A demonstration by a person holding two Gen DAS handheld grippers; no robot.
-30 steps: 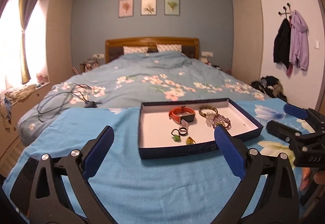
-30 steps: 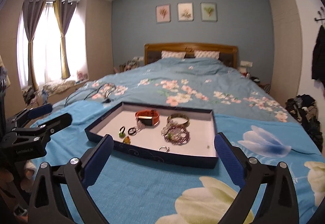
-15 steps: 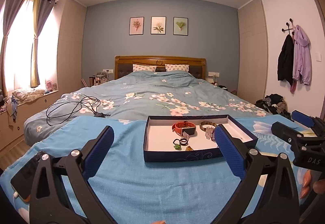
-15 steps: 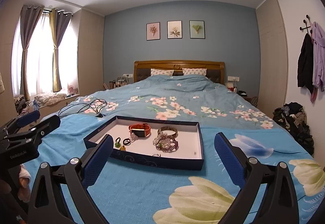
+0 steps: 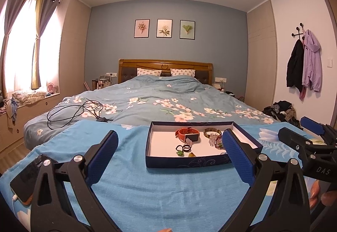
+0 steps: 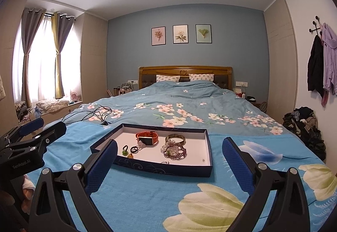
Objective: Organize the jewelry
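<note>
Fuzzy cloth blanket [image 6: 147, 196], wooden headboard [image 6: 185, 68]

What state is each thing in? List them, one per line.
left gripper: open, empty.
right gripper: open, empty.
tray: lidless, flat on the blanket.
orange watch: strap looped, lying in tray.
beaded bracelets: heaped together.
phone: screen dark, cable plugged.

A home bedroom: bed [image 6: 185, 105], pillows [image 6: 168, 78], curtains [image 6: 56, 53].

A tray [image 6: 147, 165] sits mid-frame on the bed [image 6: 189, 110]; inside, a watch [image 6: 147, 139] lies left of a bangle [image 6: 175, 138].
</note>
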